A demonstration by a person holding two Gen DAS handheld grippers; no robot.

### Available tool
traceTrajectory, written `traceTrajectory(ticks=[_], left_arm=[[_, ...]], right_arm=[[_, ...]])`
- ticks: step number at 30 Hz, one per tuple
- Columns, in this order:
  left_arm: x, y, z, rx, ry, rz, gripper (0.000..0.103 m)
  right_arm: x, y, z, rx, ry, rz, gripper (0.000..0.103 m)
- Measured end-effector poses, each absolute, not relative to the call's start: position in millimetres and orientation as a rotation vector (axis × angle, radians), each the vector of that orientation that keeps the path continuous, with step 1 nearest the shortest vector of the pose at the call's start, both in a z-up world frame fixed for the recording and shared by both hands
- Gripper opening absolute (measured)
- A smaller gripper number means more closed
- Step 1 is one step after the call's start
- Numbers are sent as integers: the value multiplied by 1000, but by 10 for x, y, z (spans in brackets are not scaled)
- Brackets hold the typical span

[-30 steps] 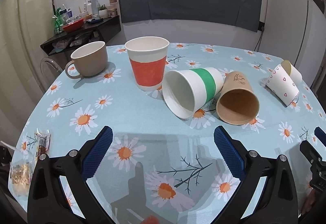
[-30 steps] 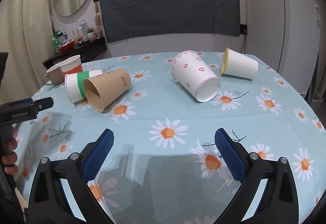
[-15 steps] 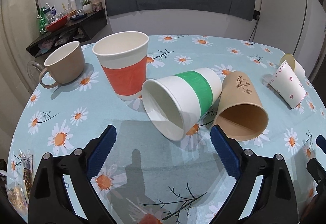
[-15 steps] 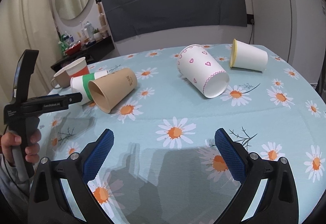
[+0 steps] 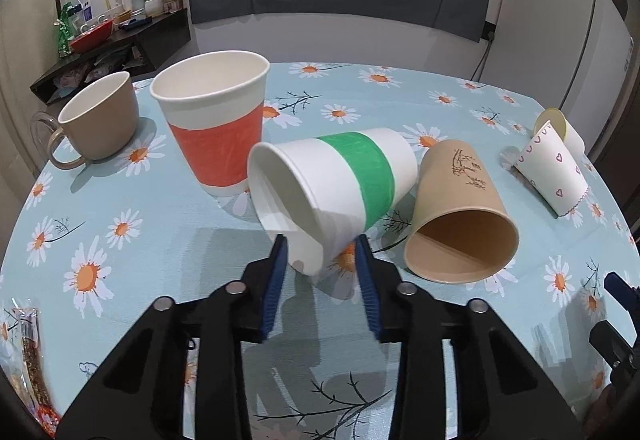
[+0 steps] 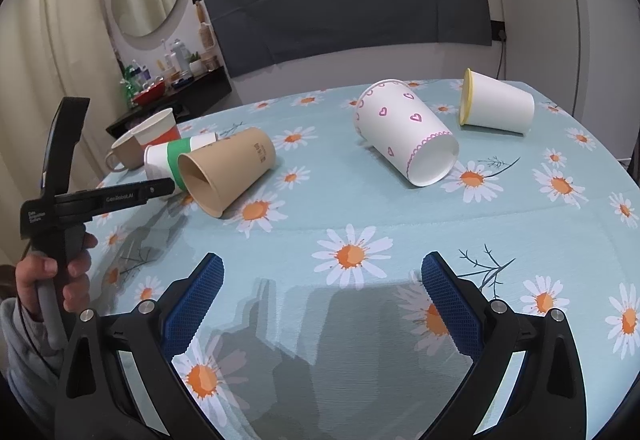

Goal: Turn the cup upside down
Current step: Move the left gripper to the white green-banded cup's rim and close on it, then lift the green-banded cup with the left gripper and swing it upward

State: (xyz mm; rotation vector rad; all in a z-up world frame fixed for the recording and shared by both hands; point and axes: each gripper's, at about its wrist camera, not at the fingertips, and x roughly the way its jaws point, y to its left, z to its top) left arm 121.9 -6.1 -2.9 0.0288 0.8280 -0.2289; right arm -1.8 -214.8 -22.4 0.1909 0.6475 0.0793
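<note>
A white paper cup with a green band lies on its side on the daisy tablecloth, mouth toward me. My left gripper has closed in on the lower rim of this cup, one blue pad on each side. The cup also shows in the right wrist view, with the left gripper at its mouth. My right gripper is open and empty above bare cloth, near the table's front.
An upright red-banded cup and a beige mug stand to the left. A brown cup, a heart-print cup and a yellow-rimmed cup lie on their sides. Snack packets lie at the left edge.
My left gripper moved forward to the green-banded cup and its jaws narrowed from wide open onto the cup's rim. The right gripper stayed open and shifted only slightly.
</note>
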Motion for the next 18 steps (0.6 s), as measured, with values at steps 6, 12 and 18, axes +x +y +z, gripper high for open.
traceTrajectory(ticks=[6,12,18], left_arm=[[1233,-22,-35,-6,812,-245,7],[1153,-16,-4,4,814,-247,6],[972,-45,-2,27,823,-226,5]], right_arm=[[-47,-2129,-221,182,637,90,95],[-20,-2136,-230,184,649,101,95],[-8,-2131,-236,181,655,102,95]])
